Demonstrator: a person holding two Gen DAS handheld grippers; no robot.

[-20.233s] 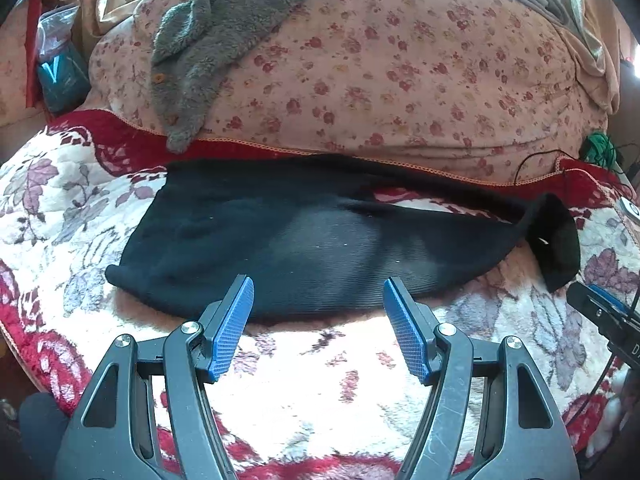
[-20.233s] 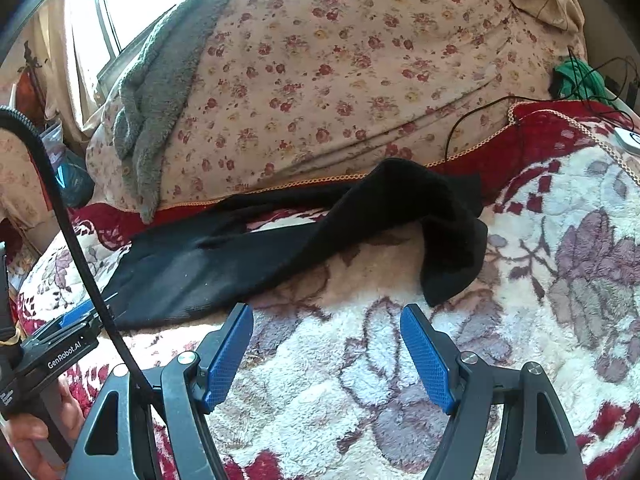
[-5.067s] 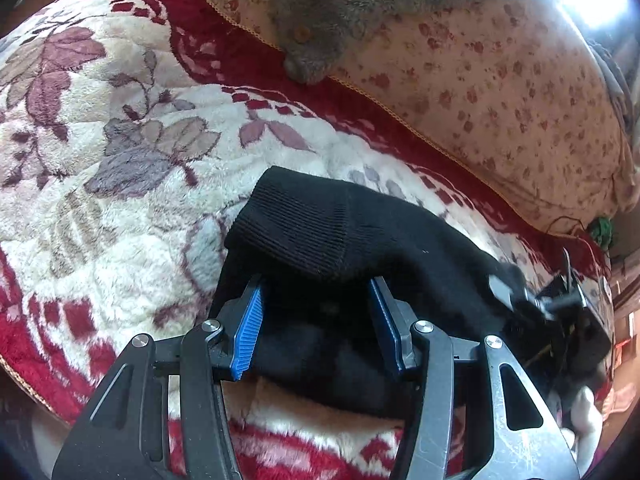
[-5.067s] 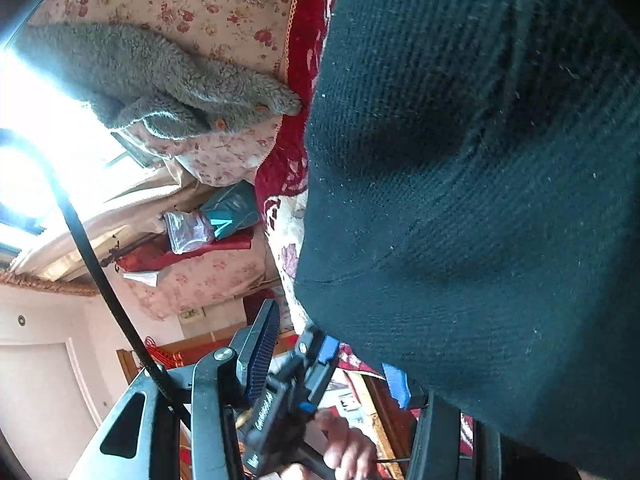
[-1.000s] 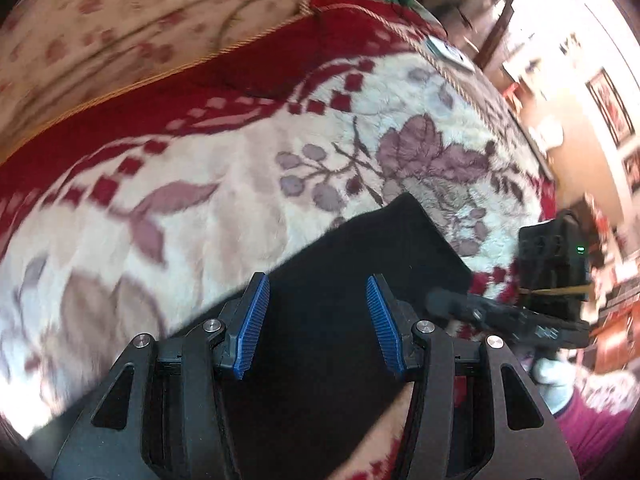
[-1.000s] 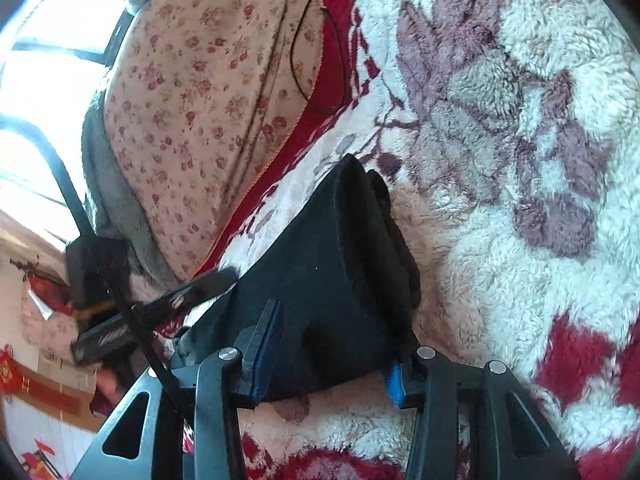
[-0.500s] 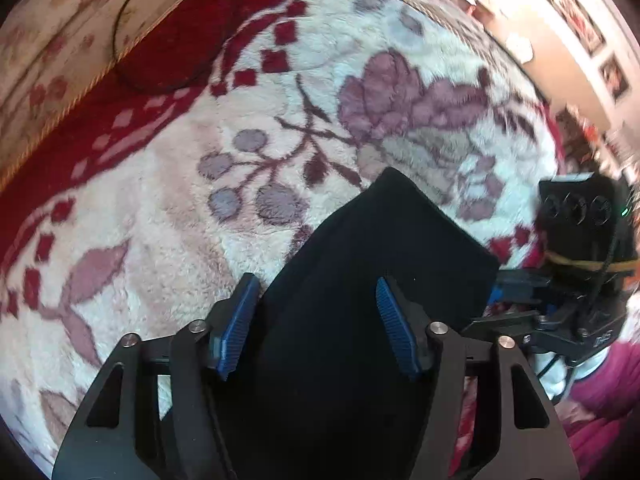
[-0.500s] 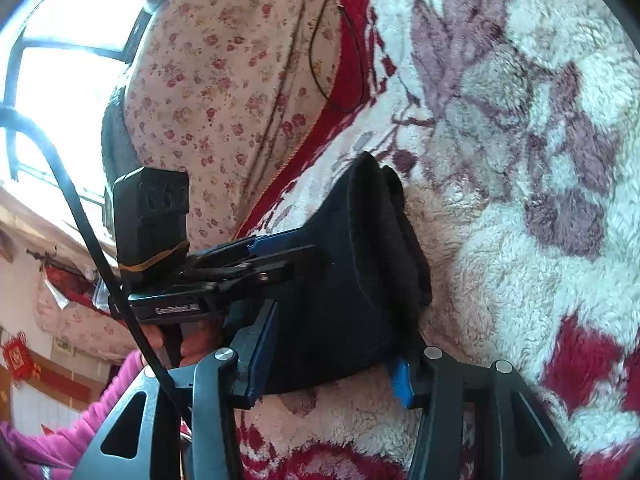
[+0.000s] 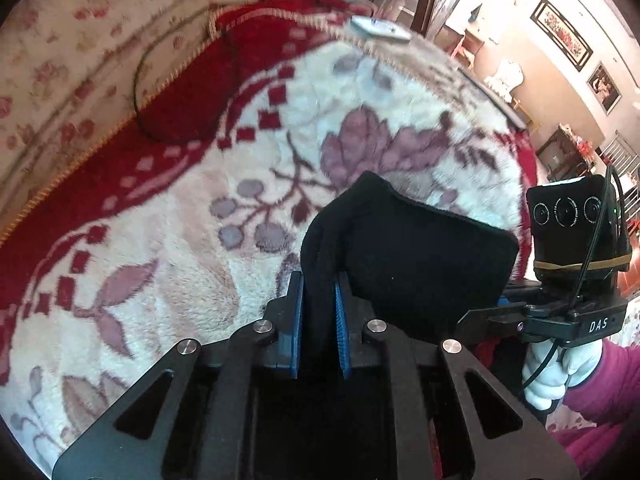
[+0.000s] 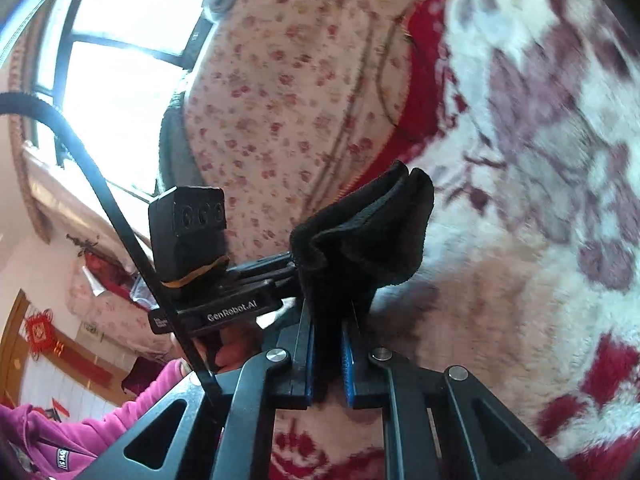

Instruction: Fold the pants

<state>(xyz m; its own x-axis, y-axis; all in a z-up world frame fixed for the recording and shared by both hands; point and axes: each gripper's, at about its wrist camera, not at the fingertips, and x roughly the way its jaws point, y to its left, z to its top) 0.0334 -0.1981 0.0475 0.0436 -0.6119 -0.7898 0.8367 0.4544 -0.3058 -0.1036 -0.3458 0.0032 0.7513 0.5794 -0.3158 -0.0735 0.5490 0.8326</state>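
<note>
Pants [image 9: 420, 264] bunch at frame centre, pinched between the 2 grippers: left gripper [image 9: 319, 320] and right gripper [image 10: 327, 354] both clamp folds above the blanket [image 9: 208, 248].

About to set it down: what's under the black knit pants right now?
Below the black knit pants lies the fluffy white-and-red floral blanket. Both grippers pinch the fabric; the blanket directly beneath is hidden.

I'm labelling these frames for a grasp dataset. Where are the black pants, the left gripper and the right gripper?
black pants [image 9: 424, 256]: left wrist view, on the flat folded panel.
left gripper [image 9: 319, 304]: left wrist view, between its fingertips, shut on cloth.
right gripper [image 10: 328, 320]: right wrist view, between its fingertips, shut on cloth.
</note>
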